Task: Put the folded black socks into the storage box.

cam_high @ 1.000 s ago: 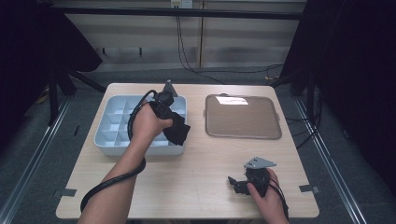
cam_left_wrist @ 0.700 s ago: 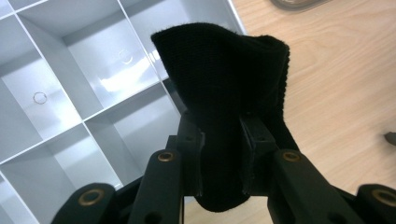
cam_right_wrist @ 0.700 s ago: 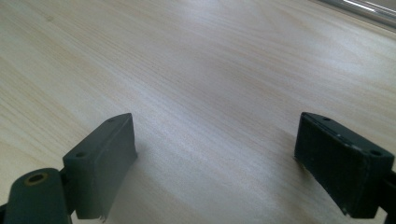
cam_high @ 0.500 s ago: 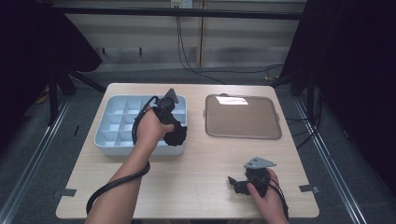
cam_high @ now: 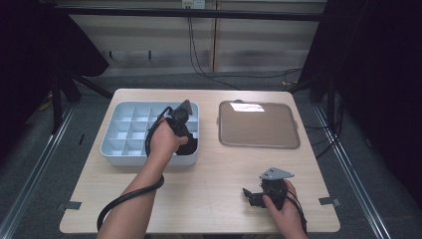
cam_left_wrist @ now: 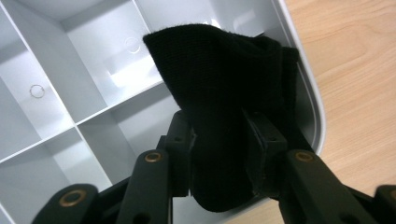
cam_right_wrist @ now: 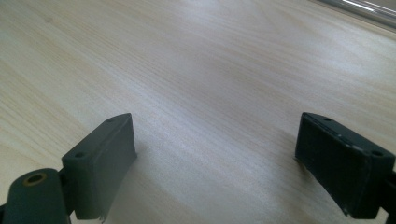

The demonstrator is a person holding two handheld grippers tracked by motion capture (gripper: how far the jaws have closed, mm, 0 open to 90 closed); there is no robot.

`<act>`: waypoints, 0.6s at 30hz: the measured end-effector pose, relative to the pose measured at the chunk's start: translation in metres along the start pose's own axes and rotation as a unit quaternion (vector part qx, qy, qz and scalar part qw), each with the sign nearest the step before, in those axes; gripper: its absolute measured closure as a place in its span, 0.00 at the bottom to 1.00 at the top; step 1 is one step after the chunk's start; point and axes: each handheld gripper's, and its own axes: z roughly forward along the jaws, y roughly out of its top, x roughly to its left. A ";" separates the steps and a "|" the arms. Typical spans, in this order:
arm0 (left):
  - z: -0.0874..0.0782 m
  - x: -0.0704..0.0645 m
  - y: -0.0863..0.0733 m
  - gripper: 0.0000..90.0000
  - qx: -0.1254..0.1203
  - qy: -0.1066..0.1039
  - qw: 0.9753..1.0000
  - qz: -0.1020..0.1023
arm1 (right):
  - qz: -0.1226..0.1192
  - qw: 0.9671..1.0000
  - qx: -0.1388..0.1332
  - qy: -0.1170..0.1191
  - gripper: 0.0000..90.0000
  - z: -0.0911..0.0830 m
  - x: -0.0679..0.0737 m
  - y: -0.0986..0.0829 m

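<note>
Left tongs [cam_left_wrist: 217, 158] clamped on one black knit cloth [cam_left_wrist: 229, 88], held over the near right corner compartment of the grey divided tray [cam_high: 115, 149]; cloth hangs partly over the tray's rim. Right tongs [cam_right_wrist: 215, 158] wide open, nothing between the jaws, resting low on the wood surface [cam_high: 209, 194] near its front edge, well apart from the tray. One brown flat tray [cam_high: 259, 124] sits to the right. Counts: 1 cloth, 2 trays, 2 tongs.

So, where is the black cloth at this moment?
In the high view, the black cloth is clamped by the left gripper over the near right corner of the grey divided tray.
</note>
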 end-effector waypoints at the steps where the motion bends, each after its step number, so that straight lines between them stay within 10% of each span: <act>1: 0.000 0.000 0.000 0.71 0.000 0.000 1.000 0.000 | 0.000 1.000 0.000 0.000 0.13 0.000 0.000 0.000; 18: 0.008 0.002 -0.002 0.54 0.000 0.005 1.000 0.002 | -0.001 1.000 0.000 0.000 0.13 0.000 0.000 0.000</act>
